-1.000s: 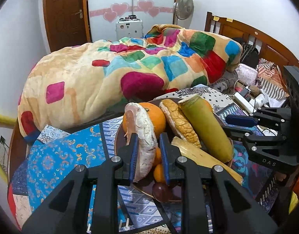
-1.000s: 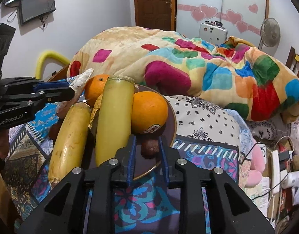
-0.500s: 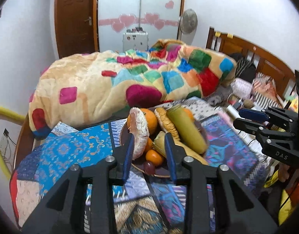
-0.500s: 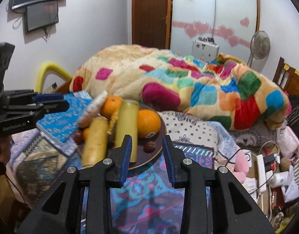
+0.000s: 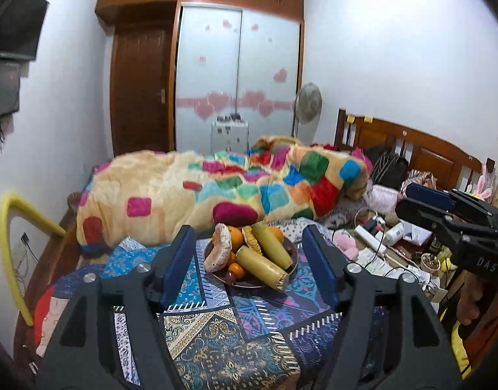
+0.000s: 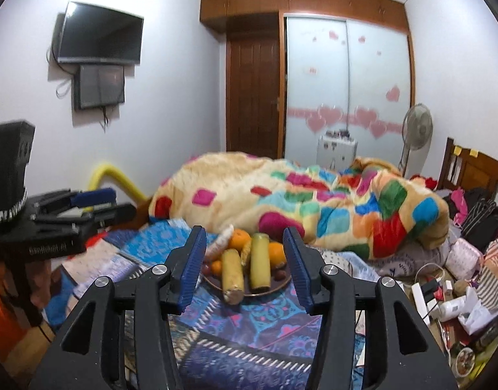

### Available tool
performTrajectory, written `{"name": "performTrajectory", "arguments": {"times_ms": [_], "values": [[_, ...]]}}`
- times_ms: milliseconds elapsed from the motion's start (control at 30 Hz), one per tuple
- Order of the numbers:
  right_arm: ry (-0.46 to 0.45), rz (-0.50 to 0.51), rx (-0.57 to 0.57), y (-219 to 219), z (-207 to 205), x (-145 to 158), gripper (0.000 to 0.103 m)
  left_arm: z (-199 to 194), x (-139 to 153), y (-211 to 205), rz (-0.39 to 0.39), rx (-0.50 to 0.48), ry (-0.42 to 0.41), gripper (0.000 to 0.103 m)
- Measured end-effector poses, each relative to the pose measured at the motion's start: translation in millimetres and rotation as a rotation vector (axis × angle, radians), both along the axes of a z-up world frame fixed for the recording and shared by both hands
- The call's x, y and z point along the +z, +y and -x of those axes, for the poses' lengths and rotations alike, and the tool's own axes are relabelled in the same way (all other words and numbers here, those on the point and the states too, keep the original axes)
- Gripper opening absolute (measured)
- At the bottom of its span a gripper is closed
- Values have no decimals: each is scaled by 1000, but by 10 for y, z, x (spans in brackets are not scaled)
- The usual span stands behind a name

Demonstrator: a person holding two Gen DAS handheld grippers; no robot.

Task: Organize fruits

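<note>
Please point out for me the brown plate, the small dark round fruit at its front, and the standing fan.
brown plate (image 5: 293, 249): left wrist view, bare right rim.
small dark round fruit (image 5: 229, 276): left wrist view, its middle.
standing fan (image 6: 417, 126): right wrist view, centre of the round head.

"DAS" in pale letters on the right tongs.
</note>
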State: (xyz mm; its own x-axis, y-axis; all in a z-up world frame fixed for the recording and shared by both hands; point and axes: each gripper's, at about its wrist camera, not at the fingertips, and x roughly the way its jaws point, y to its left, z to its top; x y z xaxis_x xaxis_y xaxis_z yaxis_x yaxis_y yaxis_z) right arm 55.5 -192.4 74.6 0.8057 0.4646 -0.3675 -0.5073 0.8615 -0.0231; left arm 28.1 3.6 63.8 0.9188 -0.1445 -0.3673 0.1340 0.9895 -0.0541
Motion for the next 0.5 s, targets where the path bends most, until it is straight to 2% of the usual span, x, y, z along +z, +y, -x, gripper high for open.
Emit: {"name": "performTrajectory", "arguments": {"times_ms": [100, 167, 200, 233, 300, 367, 500], "values": [[-39, -34, -12, -18, 190, 57, 48, 258, 43, -71, -22, 14, -49, 75], [-66, -53, -21, -31, 307, 76, 56, 442, 82, -105, -30, 45, -97, 89], [-77, -59, -26, -37, 348, 80, 57, 533, 103, -123, -35, 64, -127, 98], [-91, -61, -33, -32, 396, 83, 58, 596, 115, -132, -38, 75, -149, 103], [-105, -68, -36, -36, 467, 86, 65, 711, 145, -154, -45, 82, -179, 103], [-120, -81, -47, -54, 532, 83, 81, 793, 166, -175, -49, 76, -189, 103], [-150, -85, -67, -55, 627, 71, 90, 874, 159, -197, -53, 79, -204, 103]]}}
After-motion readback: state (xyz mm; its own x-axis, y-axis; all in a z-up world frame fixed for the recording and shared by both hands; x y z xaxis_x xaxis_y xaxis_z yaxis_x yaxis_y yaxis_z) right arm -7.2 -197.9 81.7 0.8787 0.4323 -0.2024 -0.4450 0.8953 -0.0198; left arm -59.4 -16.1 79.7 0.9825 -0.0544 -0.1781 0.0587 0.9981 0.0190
